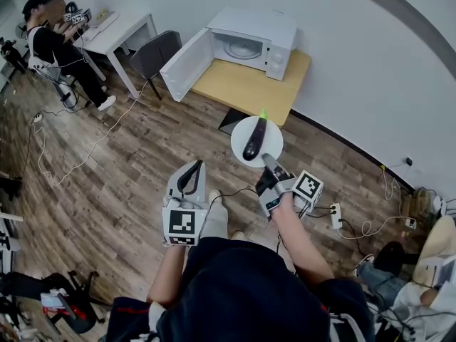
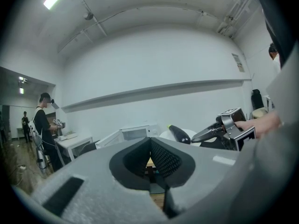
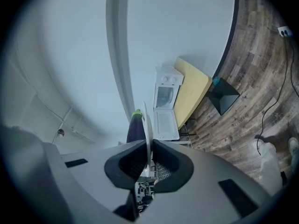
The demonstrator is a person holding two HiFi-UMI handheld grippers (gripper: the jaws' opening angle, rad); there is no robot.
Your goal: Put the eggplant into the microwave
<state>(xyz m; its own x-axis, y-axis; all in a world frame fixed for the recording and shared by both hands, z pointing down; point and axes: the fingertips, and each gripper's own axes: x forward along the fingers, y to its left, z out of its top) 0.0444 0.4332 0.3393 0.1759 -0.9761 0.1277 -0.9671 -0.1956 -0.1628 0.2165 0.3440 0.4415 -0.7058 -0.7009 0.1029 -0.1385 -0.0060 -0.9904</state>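
Note:
A dark purple eggplant with a green stem lies on a white plate. My right gripper is shut on the plate's near rim and holds it up above the wooden floor. In the right gripper view the plate runs edge-on between the jaws, with the eggplant on its left. The white microwave stands ahead with its door swung wide open. My left gripper hangs to the left of the plate, shut and empty. Seen from the left gripper view, the eggplant and right gripper are at right.
The microwave rests on a low yellow table against the white wall. A dark chair and a white desk with a person are at the left. Cables and a power strip lie on the floor.

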